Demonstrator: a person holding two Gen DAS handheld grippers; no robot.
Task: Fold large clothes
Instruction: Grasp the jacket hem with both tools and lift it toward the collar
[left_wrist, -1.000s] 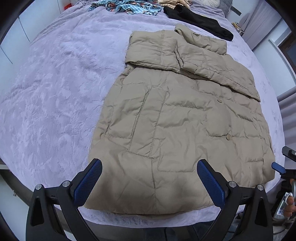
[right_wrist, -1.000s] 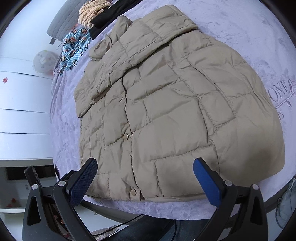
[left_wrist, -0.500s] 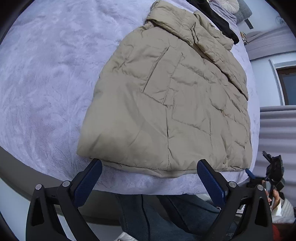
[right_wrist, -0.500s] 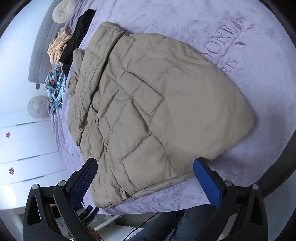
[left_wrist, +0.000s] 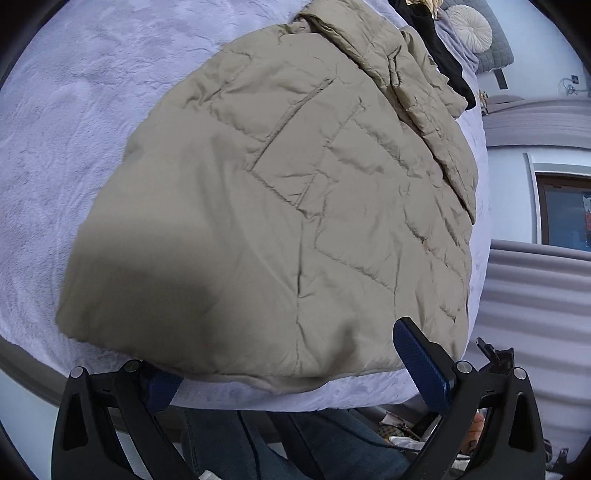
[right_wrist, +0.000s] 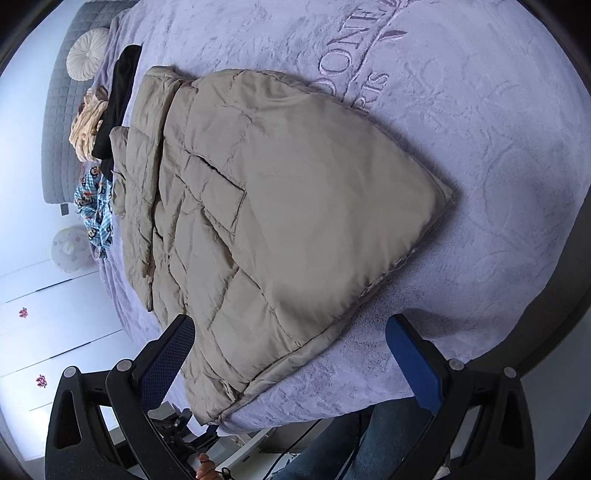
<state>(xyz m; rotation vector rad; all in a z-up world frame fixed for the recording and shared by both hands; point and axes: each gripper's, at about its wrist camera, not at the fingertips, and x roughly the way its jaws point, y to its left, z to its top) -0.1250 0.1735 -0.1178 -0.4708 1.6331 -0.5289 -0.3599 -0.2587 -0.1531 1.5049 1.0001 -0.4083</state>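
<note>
A beige quilted puffer jacket (left_wrist: 280, 206) lies flat on a lavender bedspread (left_wrist: 55, 122), its sleeves folded across the chest and its hem at the bed's near edge. My left gripper (left_wrist: 291, 373) is open and straddles the hem; its left pad is tucked under the hem's corner and its right pad stands against the hem. In the right wrist view the jacket (right_wrist: 266, 206) runs away to the upper left. My right gripper (right_wrist: 291, 354) is open and spans the hem's other corner at the bed edge.
A black garment (right_wrist: 120, 103), a tan garment (right_wrist: 86, 133) and a blue patterned one (right_wrist: 94, 199) lie near the grey headboard (right_wrist: 59, 110). The person's jeans-clad legs (left_wrist: 295, 446) stand just below the bed edge. White drawers (right_wrist: 44, 332) are at the left.
Both grippers have dropped and closed in on the jacket's hem at the bed edge. The jacket now fills both views, and the left pad has slipped under the hem.
</note>
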